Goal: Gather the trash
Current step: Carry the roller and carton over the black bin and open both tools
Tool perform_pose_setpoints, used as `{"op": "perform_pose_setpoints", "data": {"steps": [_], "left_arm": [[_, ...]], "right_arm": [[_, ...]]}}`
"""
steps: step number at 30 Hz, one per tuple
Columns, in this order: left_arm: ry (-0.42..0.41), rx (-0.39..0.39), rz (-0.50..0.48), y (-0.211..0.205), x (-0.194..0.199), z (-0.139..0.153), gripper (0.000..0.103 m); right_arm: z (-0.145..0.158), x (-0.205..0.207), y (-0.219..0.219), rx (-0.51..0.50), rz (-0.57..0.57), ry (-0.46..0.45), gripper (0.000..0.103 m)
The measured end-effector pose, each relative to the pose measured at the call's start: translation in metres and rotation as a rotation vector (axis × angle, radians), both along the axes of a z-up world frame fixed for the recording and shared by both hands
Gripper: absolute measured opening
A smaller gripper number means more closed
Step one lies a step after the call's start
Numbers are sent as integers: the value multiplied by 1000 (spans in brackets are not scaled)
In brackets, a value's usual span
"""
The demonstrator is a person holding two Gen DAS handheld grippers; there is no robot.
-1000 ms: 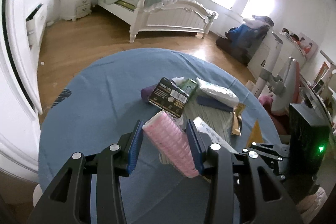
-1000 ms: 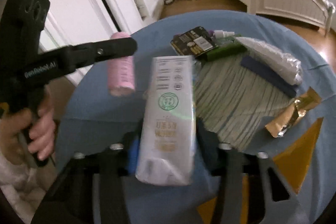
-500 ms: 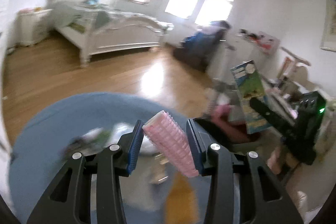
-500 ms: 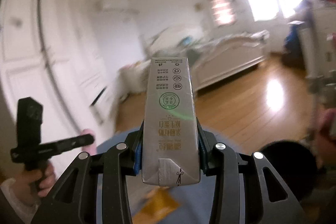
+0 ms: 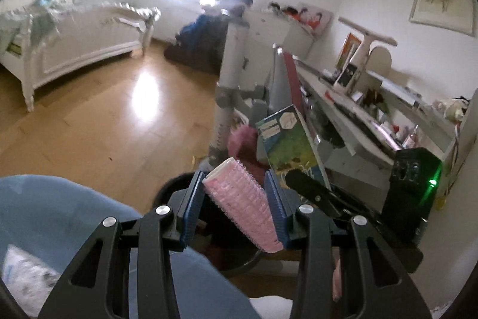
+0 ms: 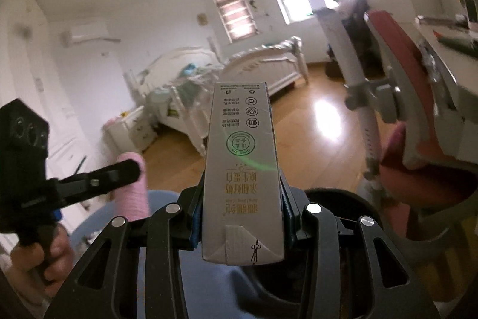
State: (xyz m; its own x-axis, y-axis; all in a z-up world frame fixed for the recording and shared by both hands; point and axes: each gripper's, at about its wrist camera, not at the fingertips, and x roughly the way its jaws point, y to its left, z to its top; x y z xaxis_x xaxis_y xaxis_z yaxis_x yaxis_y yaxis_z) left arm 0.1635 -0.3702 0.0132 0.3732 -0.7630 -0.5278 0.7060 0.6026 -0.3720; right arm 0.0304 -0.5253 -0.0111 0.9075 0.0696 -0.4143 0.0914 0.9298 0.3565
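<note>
Left gripper (image 5: 234, 211) is clamped on a pink hair roller (image 5: 243, 207), a stubby cylinder covered in bristly little loops with a smooth white end cap, sitting slanted between the ribbed blue pads (image 5: 191, 213). Right gripper (image 6: 242, 218) is squeezing a tall drink carton (image 6: 243, 169), matte silver-grey cardboard with gold lettering, a green round stamp and a folded, taped bottom flap facing me. From the left side I can see that carton's other face (image 5: 288, 144), printed blue and green.

Just under both tools is the round black trash bin (image 5: 168, 190), smooth plastic rim, dark inside; the roller hangs over its opening and the carton is above its rim in the right view. Right beside the bin is the table with the soft blue cloth (image 5: 50, 208), and a crinkly white wrapper (image 5: 27, 277) lies blurred on it at the near left.

My left hand (image 6: 44, 253) shows in the right camera, wrapped round the black handle.

Further out: a red-and-grey desk chair (image 6: 409, 97), glossy wooden floor (image 5: 98, 121) with a bright window glare, a white desk (image 5: 367, 121) cluttered with small stuff, then the white carved bed (image 5: 80, 50) and the windows behind it.
</note>
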Motion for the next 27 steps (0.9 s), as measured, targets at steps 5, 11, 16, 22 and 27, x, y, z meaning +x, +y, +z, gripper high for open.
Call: {"op": "perform_pose_setpoints", "data": {"steps": [5, 11, 16, 22, 27], "left_arm": [[59, 28, -18, -26, 22, -25, 42], [104, 51, -23, -37, 34, -44, 42], [128, 64, -28, -47, 40, -55, 42], [149, 81, -5, -60, 53, -58, 61], [93, 71, 27, -50, 52, -47, 82]], "right_arm": [[-20, 11, -20, 14, -19, 26, 40], [-37, 23, -35, 33, -25, 55, 40], [-53, 30, -46, 52, -38, 74, 41], [-61, 41, -60, 80, -77, 105, 76], [-62, 43, -65, 83, -108, 100, 80]]}}
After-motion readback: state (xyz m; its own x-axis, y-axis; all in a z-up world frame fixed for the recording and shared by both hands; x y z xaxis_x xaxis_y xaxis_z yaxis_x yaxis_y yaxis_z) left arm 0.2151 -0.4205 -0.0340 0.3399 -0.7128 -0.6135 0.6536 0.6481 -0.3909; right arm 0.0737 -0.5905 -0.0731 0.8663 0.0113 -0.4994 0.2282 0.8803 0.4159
